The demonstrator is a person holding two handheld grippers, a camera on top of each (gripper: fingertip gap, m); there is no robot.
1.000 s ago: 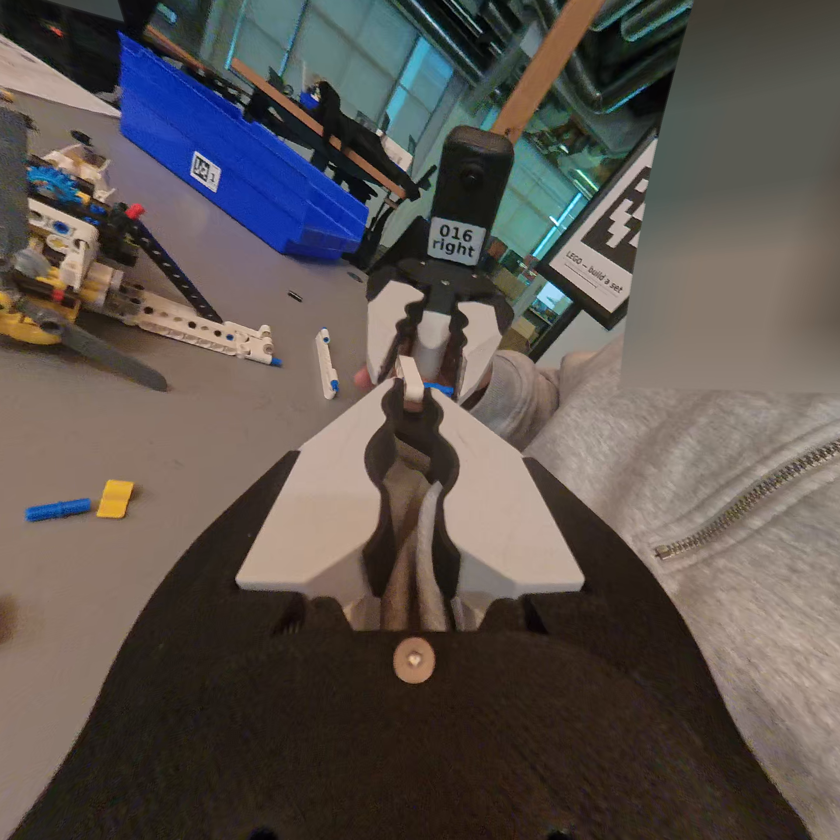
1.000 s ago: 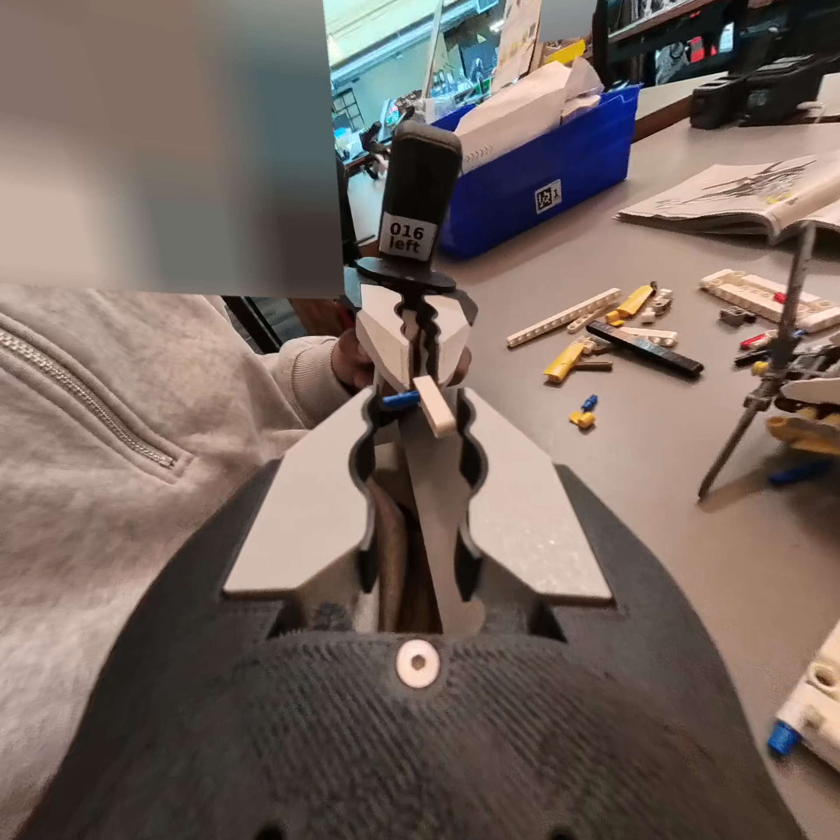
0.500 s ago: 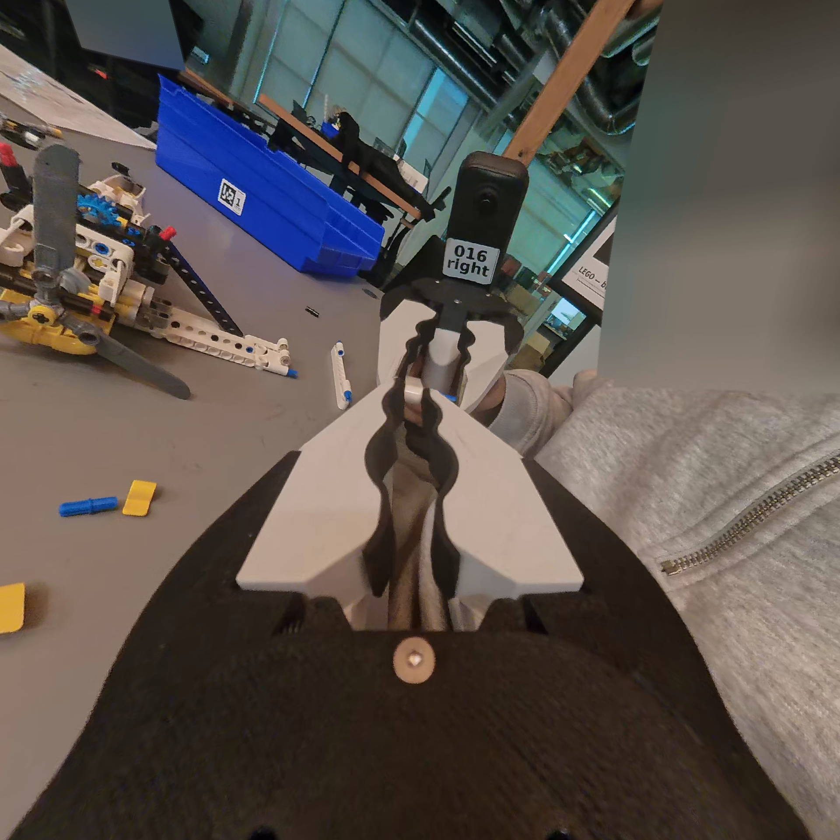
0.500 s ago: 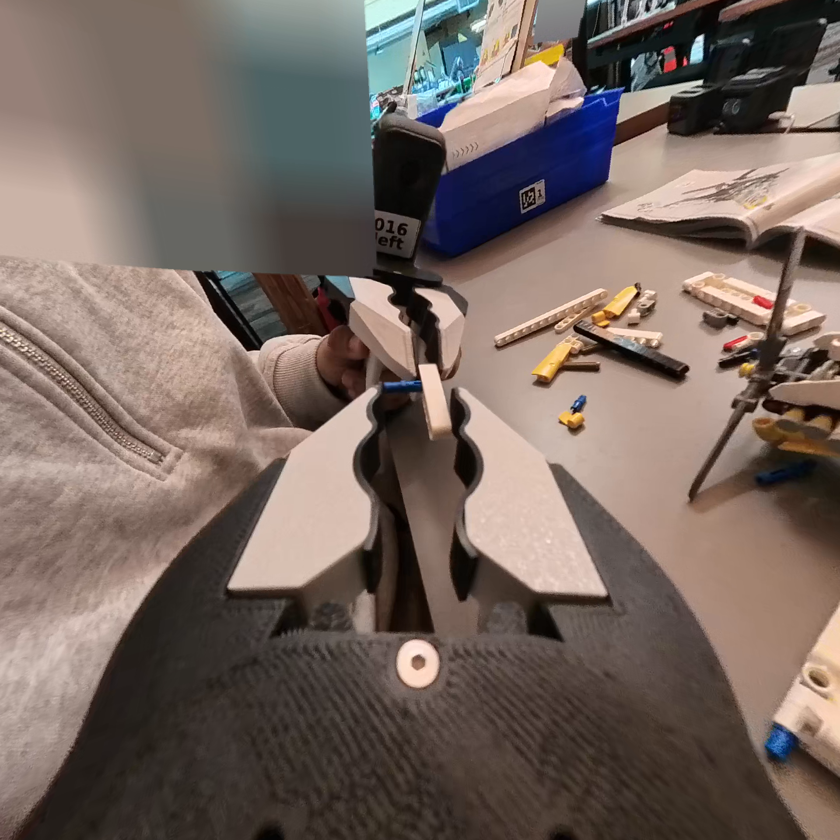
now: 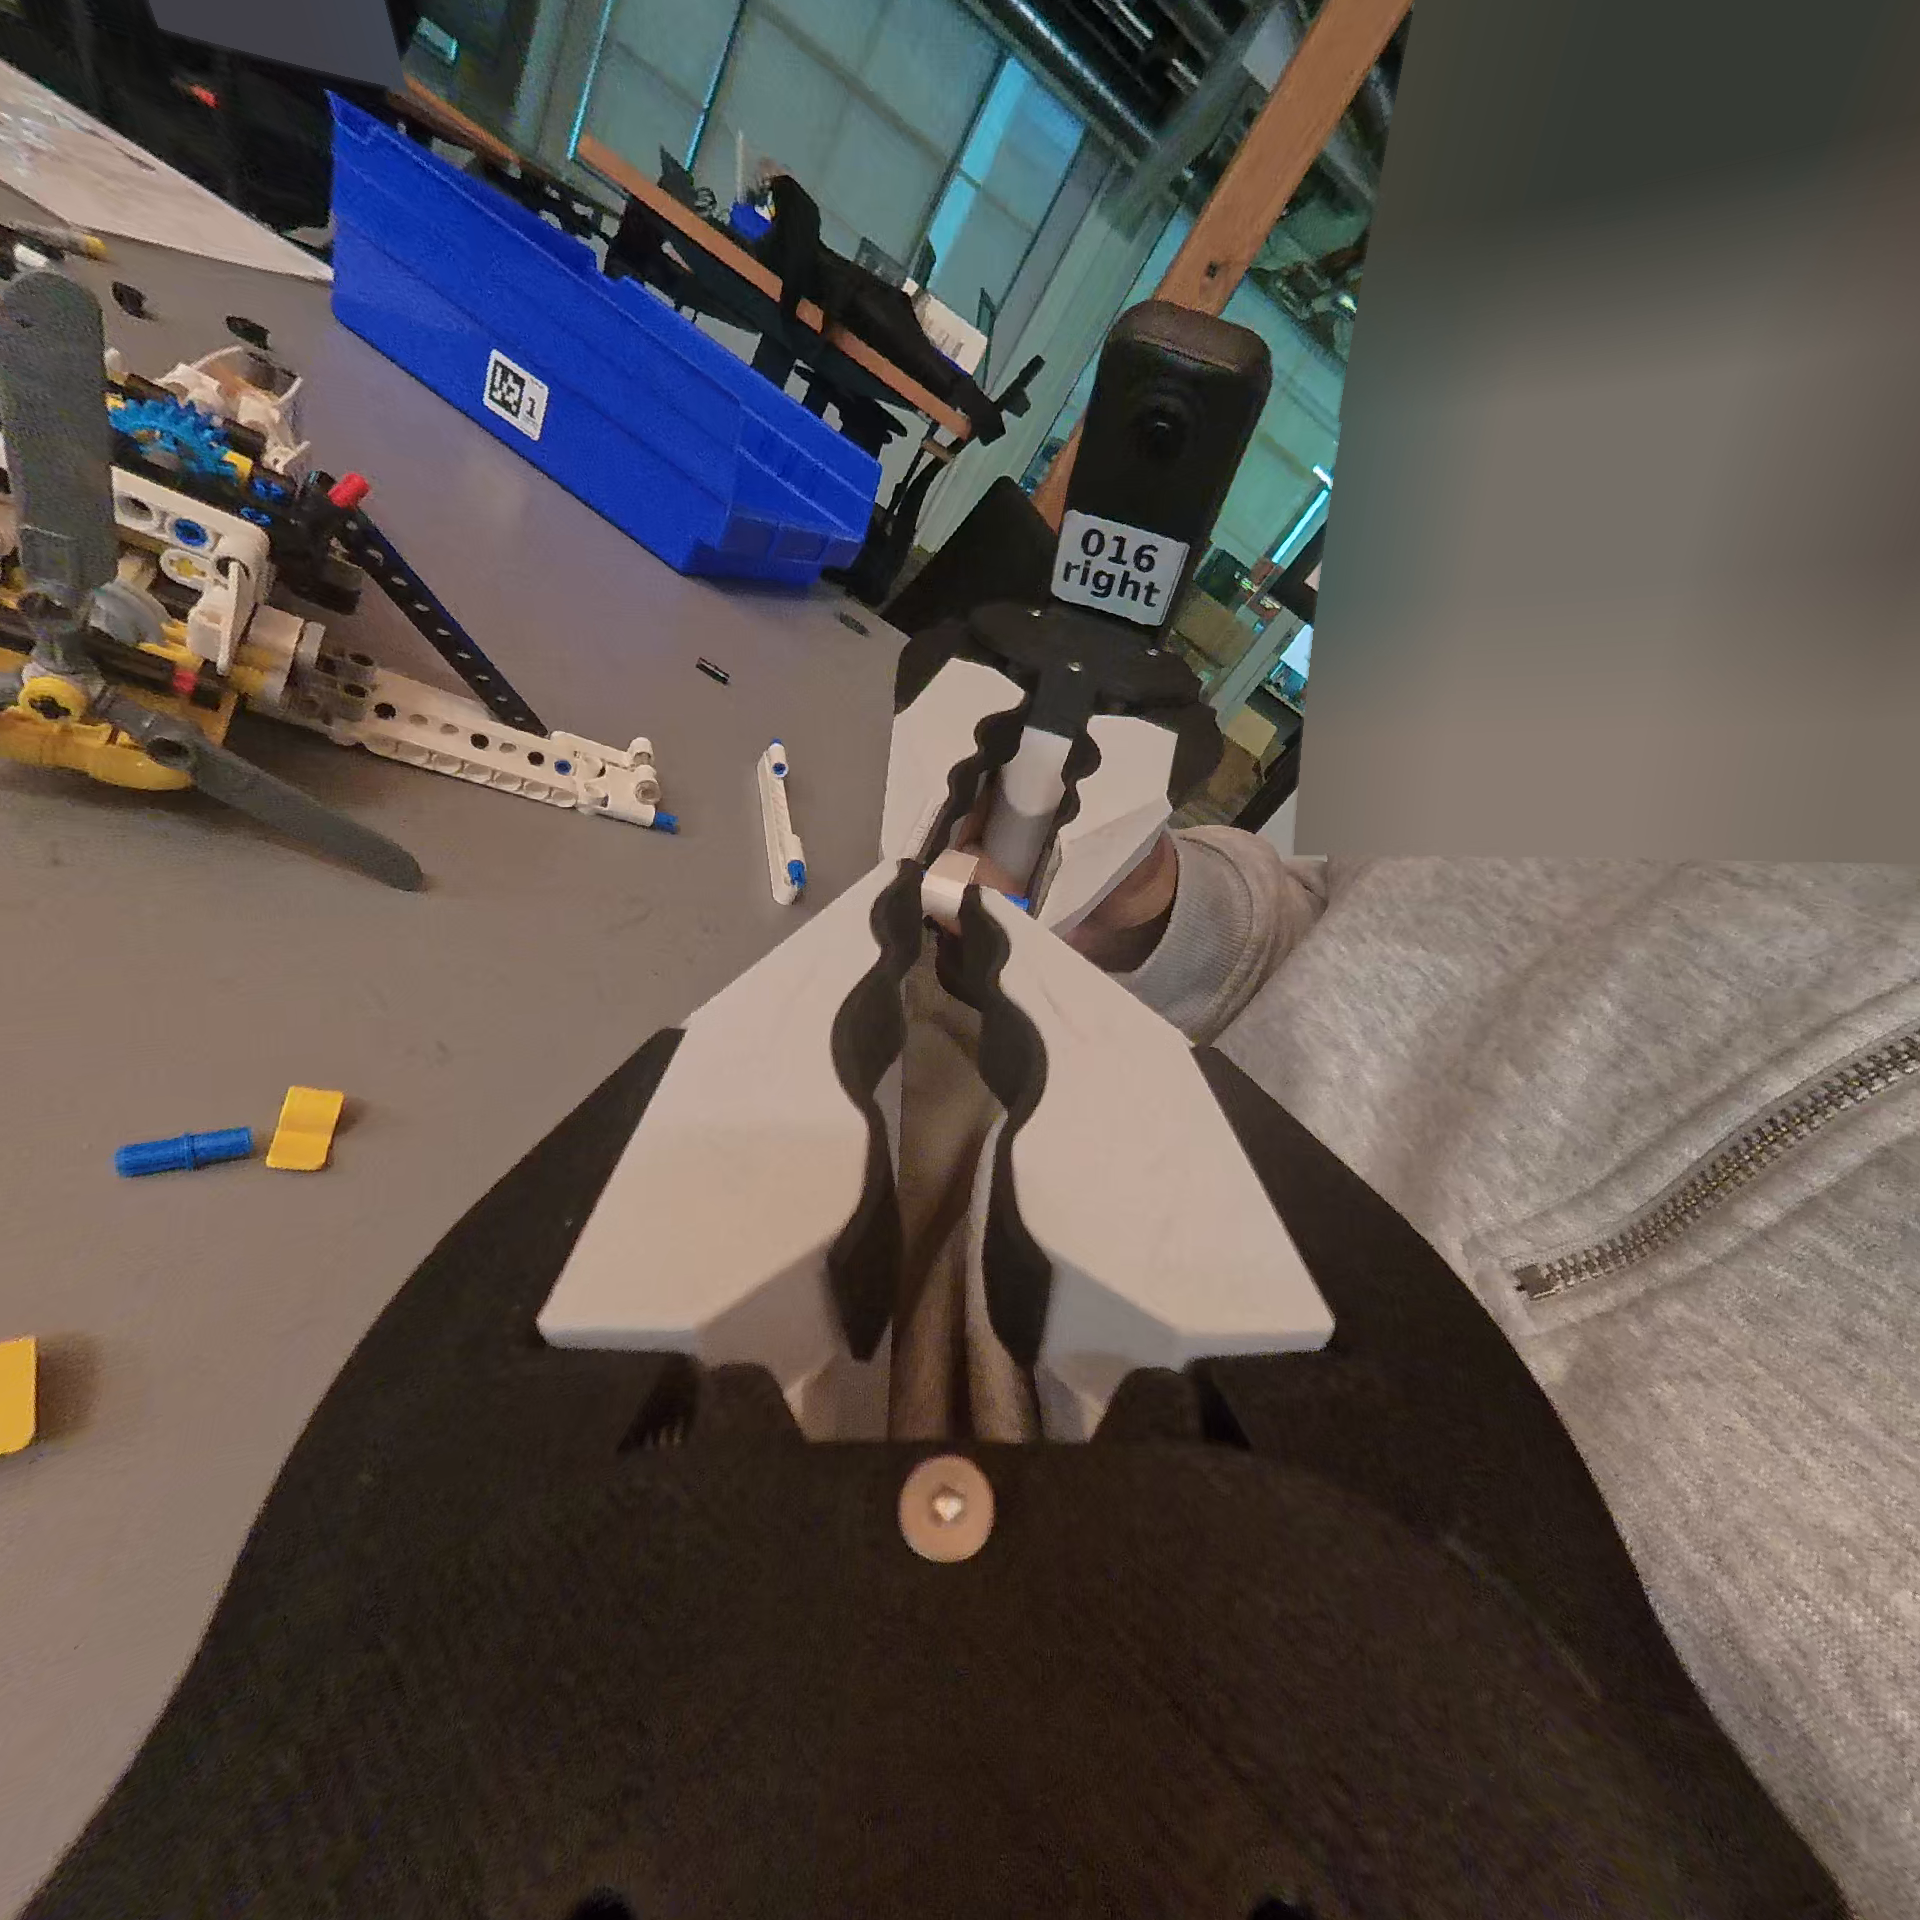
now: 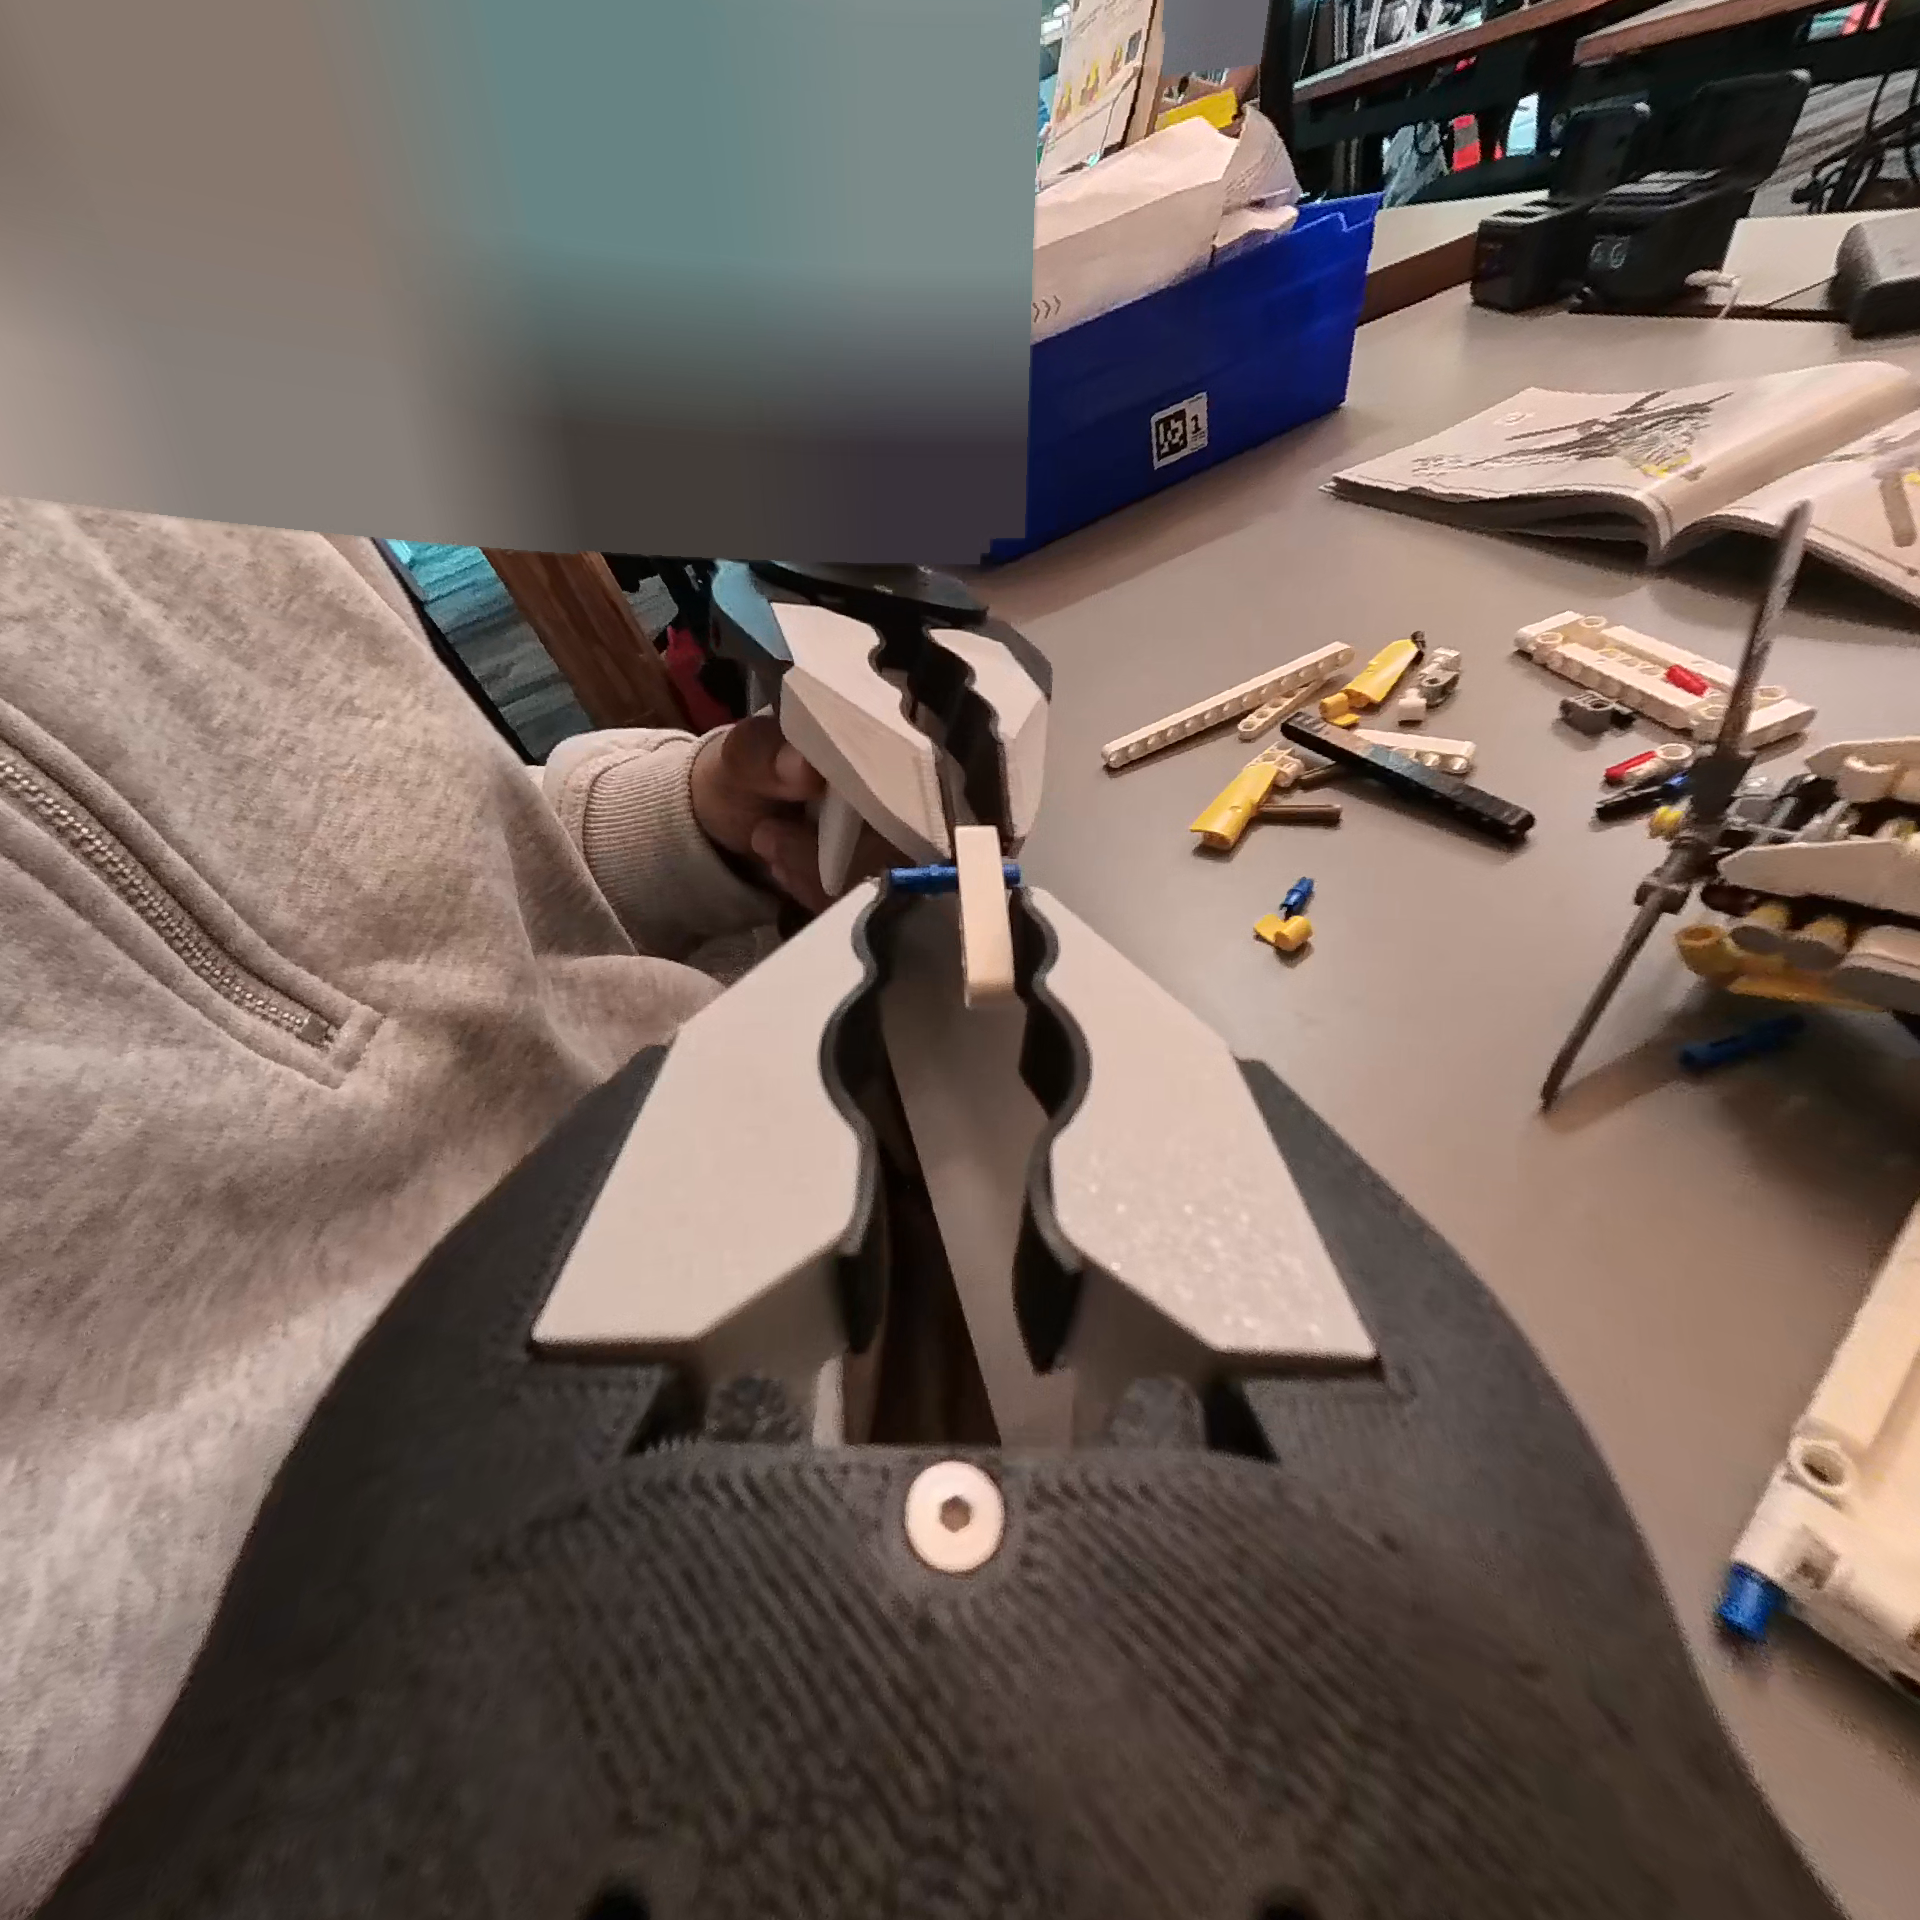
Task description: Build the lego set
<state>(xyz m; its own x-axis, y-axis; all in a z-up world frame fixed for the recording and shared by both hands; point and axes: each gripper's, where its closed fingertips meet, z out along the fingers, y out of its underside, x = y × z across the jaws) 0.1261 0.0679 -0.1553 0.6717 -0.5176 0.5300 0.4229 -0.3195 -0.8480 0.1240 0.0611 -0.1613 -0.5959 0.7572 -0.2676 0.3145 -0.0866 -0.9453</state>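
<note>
Pinching the small white beam [image 6: 983, 925] by its top end, the left claw [image 6: 971, 831] meets the right claw [image 6: 951, 883] nipping a blue pin [image 6: 923, 878] above the desk [image 6: 1403, 1143] — light, stiff, slick bits, grip near the hole

Both grippers are up in front of the person's chest, tips nearly touching nose to nose. The left gripper [image 5: 940, 899] has its jaws pinched nearly together at the tip. The right gripper [image 6: 951, 883] is clamped too. A hand [image 6: 764, 800] in a grey sleeve [image 6: 623, 790] grips the left one.
</note>
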